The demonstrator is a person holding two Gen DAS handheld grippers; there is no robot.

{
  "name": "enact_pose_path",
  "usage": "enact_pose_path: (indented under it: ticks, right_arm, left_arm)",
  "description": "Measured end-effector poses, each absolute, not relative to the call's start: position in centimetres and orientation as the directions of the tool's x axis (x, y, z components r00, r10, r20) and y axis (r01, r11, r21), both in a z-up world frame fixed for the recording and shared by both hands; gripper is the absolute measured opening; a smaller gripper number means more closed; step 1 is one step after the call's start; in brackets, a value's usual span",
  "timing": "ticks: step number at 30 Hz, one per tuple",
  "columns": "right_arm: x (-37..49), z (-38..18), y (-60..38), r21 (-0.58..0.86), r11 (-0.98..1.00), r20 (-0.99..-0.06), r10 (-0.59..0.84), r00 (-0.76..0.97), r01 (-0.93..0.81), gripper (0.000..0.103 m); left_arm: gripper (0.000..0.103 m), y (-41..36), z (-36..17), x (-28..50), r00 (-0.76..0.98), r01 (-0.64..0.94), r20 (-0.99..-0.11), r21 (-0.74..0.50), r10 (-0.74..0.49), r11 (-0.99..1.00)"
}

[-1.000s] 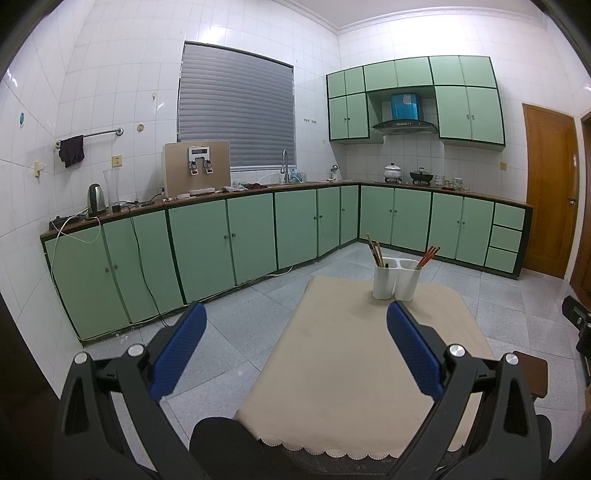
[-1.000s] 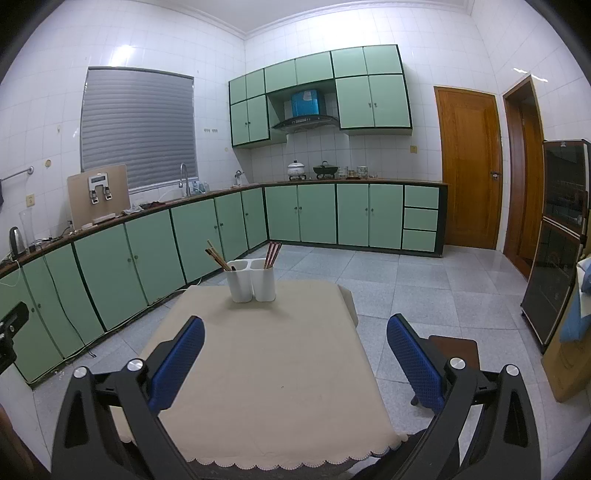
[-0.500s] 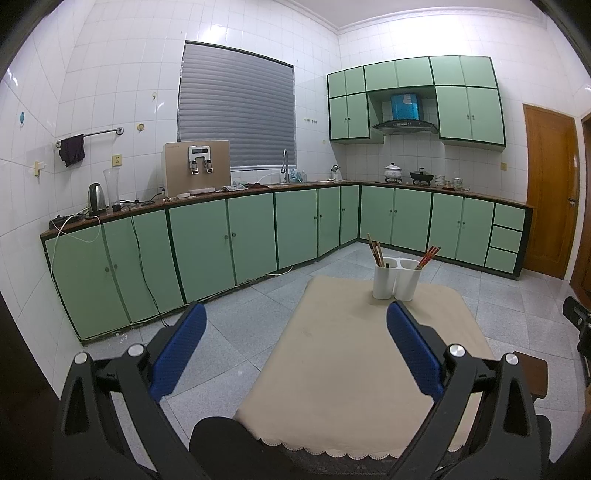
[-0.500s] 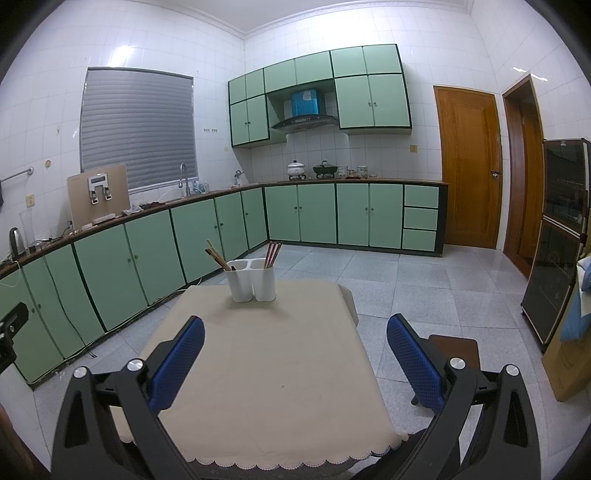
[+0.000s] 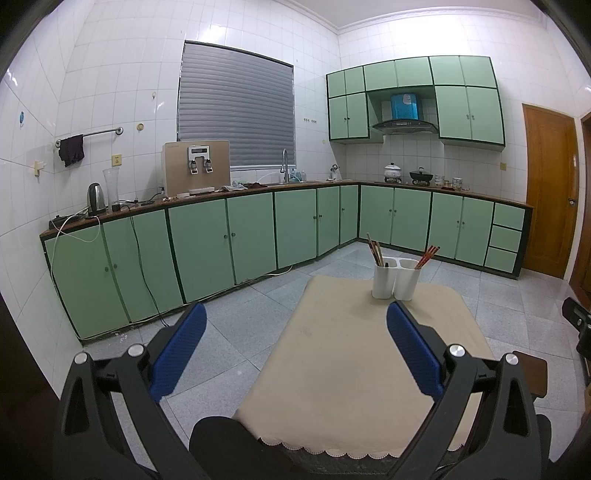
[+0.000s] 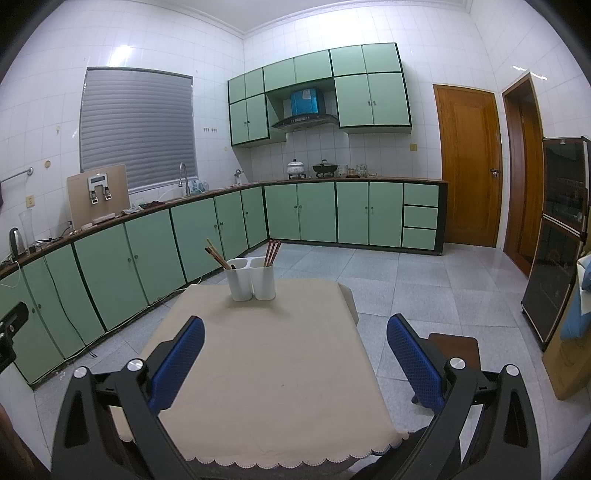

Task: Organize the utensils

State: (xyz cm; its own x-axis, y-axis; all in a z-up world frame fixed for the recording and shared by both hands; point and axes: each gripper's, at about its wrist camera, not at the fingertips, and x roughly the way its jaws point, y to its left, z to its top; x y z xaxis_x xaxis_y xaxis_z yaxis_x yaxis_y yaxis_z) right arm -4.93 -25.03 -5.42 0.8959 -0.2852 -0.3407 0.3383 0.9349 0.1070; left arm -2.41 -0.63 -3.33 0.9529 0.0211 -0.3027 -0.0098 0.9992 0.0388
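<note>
Illumination: even, bright, overhead source, cool cast. Glare patches on glossy wall tiles (image 5: 221, 35) (image 6: 123, 51) above and left of both views. Shadows soft, faint. Focus sharp throughout. Strong fisheye bending toward edges; black vignette at corners.

White-tiled walls (image 5: 110, 74) enclose a kitchen where mint-green base cabinets (image 5: 221, 236) run in an L under a dark countertop (image 5: 258, 187), matching wall cabinets (image 6: 369, 99) flank a range hood (image 6: 304, 120), grey blinds (image 5: 236, 114) cover the window, and a wooden door (image 6: 467, 170) stands beyond the grey tiled floor (image 6: 424, 280).
</note>
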Motion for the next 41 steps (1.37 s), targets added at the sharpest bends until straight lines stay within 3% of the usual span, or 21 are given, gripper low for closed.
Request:
enact_pose_path:
  ticks: [41]
  right_arm:
    - [-5.14,-5.62,-24.61,0.107,0.934,-0.35,-0.285,0.892,0.34,0.097]
  left_arm:
    - [0.095,-0.96,-3.23,-2.35,0.95,-0.005,-0.313,0.033,0.015,0.999]
